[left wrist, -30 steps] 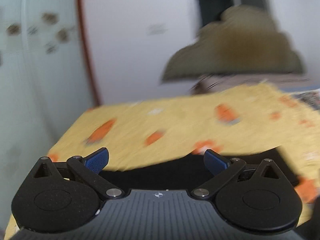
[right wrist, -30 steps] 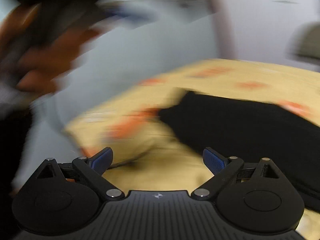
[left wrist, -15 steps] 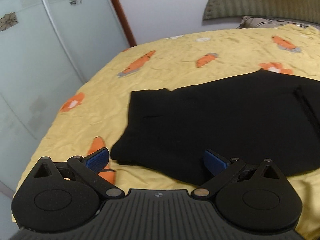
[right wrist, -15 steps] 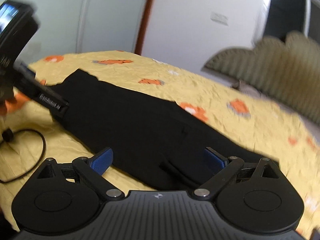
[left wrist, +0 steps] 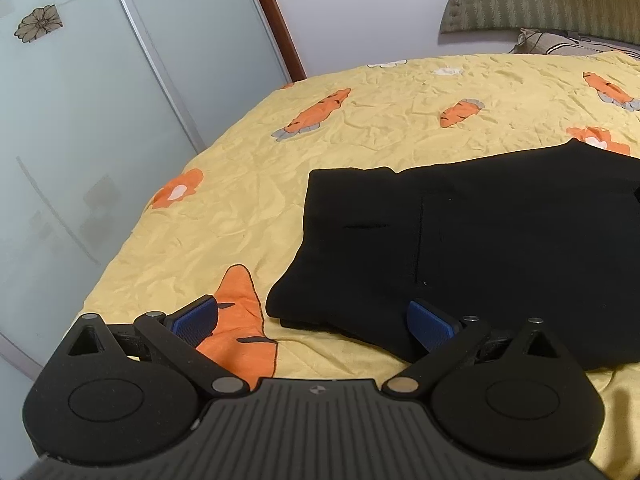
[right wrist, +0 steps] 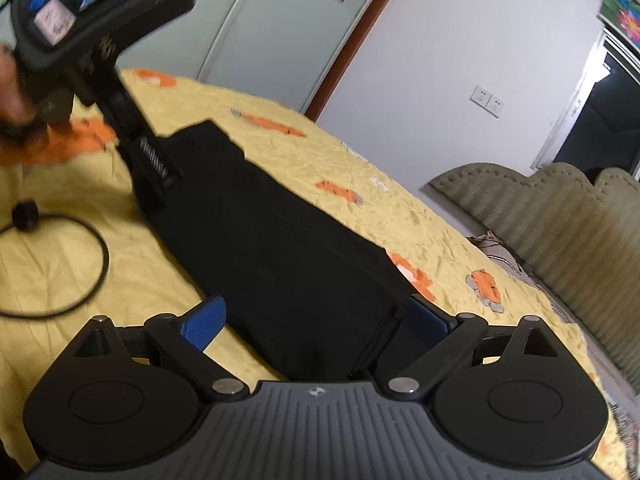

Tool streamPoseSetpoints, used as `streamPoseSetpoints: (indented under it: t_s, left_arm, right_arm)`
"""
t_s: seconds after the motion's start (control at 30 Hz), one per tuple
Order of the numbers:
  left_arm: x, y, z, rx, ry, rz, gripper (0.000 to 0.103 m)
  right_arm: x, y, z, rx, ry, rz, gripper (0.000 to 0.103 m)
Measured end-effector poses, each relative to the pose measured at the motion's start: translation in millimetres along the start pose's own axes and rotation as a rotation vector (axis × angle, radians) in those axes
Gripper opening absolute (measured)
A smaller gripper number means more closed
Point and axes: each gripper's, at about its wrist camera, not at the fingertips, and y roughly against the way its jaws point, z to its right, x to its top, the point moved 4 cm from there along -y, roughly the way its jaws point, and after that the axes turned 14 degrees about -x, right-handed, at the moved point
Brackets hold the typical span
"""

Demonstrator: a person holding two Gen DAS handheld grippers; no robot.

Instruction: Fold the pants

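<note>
Black pants (left wrist: 480,240) on yellow bedsheet (left wrist: 360,128) with orange carrot print, olive striped headboard (left wrist: 560,0), frosted doors (left wrist: 80,100) with brown flowers, tool pads (left wrist: 430,326) blue.

Left gripper (left wrist: 312,320) was held low with jaws spread wide, blue pads (left wrist: 430,326) apart, nothing between them. Right gripper (right wrist: 316,320) likewise had jaws wide apart, one blue pad (right wrist: 204,326) in plain sight. In the right wrist view the left gripper (right wrist: 156,184) pointed downward, tilted, gripped by a hand (right wrist: 14,92) at the frame's left edge; hand blurred.
</note>
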Motion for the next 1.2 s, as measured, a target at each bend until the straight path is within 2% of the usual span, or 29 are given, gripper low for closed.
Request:
streamPoseSetpoints:
  t_s: [0.17,0.27,0.7,0.8,0.93,1.07,1.2]
  left_arm:
    - [-0.3,2.3,0.5,-0.007,-0.004,0.009,0.102]
    - [-1.1,1.3,-1.3,-0.010,0.002,0.005,0.102]
    - [-0.7,-1.9,-28.0,-0.079,0.111,-0.011,0.102]
    - [0.4,-0.2,-36.2,-0.116,0.150,-0.007,0.102]
    - [-0.2,-1.5,-57.2,-0.126,0.251,0.007,0.102]
    - [-3.1,-7.5,-74.7,-0.103,0.317,-0.029,0.099]
    - [-6.2,-11.5,-95.2,-0.108,0.399,-0.049,0.099]
  right_arm:
    - [7.9,-6.0,6.2,0.053,-0.108,-0.004,0.097]
    - [12.3,-9.7,4.5,0.093,-0.127,0.002,0.097]
    - [41.9,-20.7,-31.7,0.116,0.005,0.071,0.097]
    - [46.8,-25.3,-39.4,0.139,0.013,0.068,0.097]
    - [52.1,-23.0,-60.7,0.173,0.091,0.129,0.097]
    - [57.6,-24.2,-88.5,0.182,0.206,0.195,0.096]
    - [66.1,-31.8,-111.3,0.215,0.283,0.217,0.082]
